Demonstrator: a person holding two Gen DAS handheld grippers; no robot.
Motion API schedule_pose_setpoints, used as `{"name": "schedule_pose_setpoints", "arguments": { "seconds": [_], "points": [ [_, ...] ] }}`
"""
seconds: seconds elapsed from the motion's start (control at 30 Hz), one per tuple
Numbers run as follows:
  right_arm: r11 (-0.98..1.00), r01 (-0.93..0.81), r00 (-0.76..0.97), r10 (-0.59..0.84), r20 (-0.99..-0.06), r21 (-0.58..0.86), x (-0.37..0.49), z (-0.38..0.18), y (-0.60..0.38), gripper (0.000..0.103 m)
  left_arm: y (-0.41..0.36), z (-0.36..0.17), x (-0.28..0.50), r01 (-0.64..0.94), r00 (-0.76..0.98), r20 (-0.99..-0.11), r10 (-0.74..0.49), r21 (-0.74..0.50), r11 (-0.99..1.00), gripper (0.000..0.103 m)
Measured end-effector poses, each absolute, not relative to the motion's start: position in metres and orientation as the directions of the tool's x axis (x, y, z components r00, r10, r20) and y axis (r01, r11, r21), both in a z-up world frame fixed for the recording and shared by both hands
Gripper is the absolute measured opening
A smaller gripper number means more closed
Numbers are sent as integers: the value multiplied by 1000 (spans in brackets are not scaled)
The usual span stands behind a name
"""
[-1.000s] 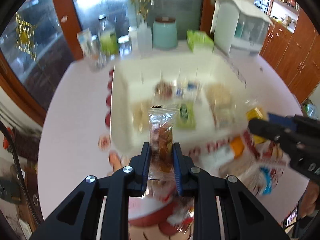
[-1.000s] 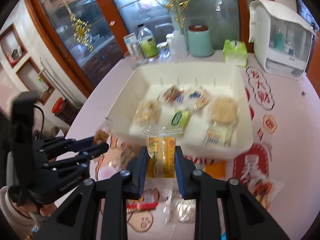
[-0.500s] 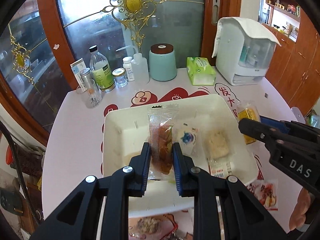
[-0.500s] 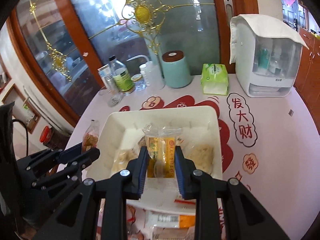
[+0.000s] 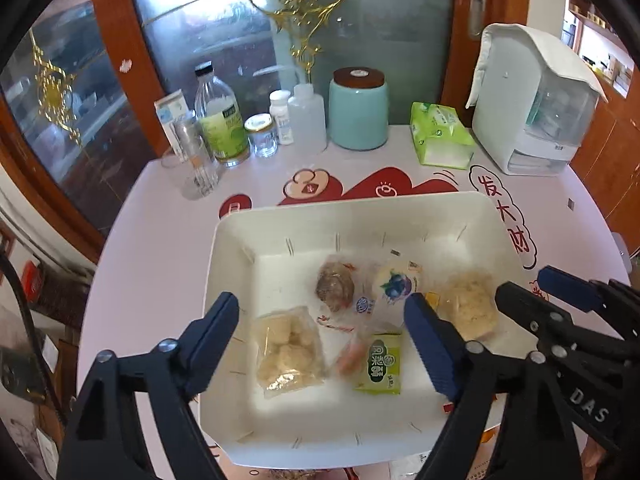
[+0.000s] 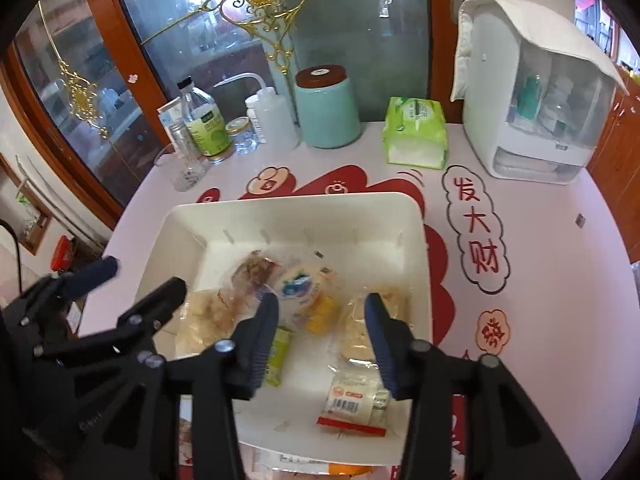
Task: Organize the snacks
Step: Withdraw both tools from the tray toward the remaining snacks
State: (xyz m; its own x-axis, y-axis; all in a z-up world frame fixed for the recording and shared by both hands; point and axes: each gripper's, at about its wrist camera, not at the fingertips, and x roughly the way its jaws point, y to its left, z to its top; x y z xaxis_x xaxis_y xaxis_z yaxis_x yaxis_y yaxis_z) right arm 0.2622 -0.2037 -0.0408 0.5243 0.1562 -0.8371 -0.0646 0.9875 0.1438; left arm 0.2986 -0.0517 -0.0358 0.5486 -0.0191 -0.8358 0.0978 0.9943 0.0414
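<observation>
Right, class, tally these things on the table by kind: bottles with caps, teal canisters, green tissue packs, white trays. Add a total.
Bottles (green-label, small white, squeeze): 3
Teal canister: 1
Green tissue pack: 1
White tray: 1
Total: 6

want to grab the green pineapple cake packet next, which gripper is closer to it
Left. The green pineapple cake packet lies in the white tray between the open left gripper's fingers, by the right-hand one. The open right gripper hovers just beside it.
</observation>
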Motion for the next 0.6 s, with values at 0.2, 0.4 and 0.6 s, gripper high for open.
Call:
{"name": "schedule_pose_setpoints", "arguments": {
  "seconds": [0.2,0.4,0.6],
  "points": [
    [986,-60,518,165,-839,157,253,-44,-205,52,-45,-43,293,94,535,-845,-19,37,995,86],
    [983,-61,517,178,-837,171,242,-43,-204,52,-38,-41,281,77,541,-841,-17,29,997,87],
    [980,-61,519,195,-832,191,222,-38,-201,52,-30,-29,262,68,566,-824,-30,10,998,87]
  ]
}}
